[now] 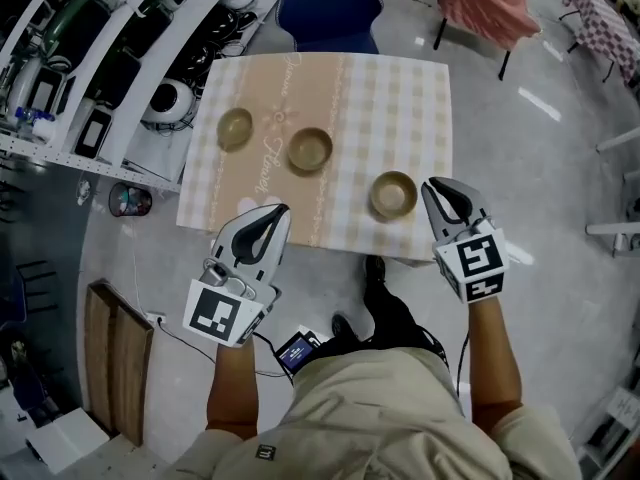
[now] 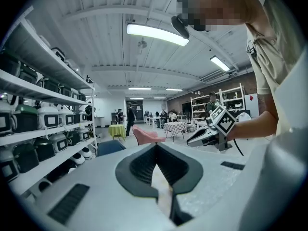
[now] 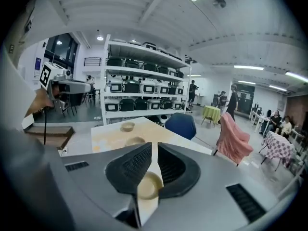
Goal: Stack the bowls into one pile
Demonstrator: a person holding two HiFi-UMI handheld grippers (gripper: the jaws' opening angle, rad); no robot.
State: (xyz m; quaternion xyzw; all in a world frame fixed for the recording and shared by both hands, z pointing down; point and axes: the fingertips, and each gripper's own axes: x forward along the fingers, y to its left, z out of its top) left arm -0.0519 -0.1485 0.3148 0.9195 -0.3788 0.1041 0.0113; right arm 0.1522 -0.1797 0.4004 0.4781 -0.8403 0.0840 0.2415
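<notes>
Nothing is stacked yet. My left gripper (image 1: 276, 214) hovers at the near edge of the table (image 1: 400, 98), its jaws together and empty. The left bowl (image 1: 235, 128), the middle bowl (image 1: 310, 149) and the right bowl (image 1: 393, 194) sit apart in a slanting row. My right gripper (image 1: 432, 188) is just beside the right bowl, jaws a narrow slit apart, gripping nothing. All the stacking, I judge, is left to do.

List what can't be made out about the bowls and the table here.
- Left gripper view: the left gripper hides all three bowls with its own body; only a sliver of tablecloth shows.
- Right gripper view: the right gripper covers part of the nearest bowl with its jaws.
- Head view: the tablecloth's script is too small to read.
</notes>
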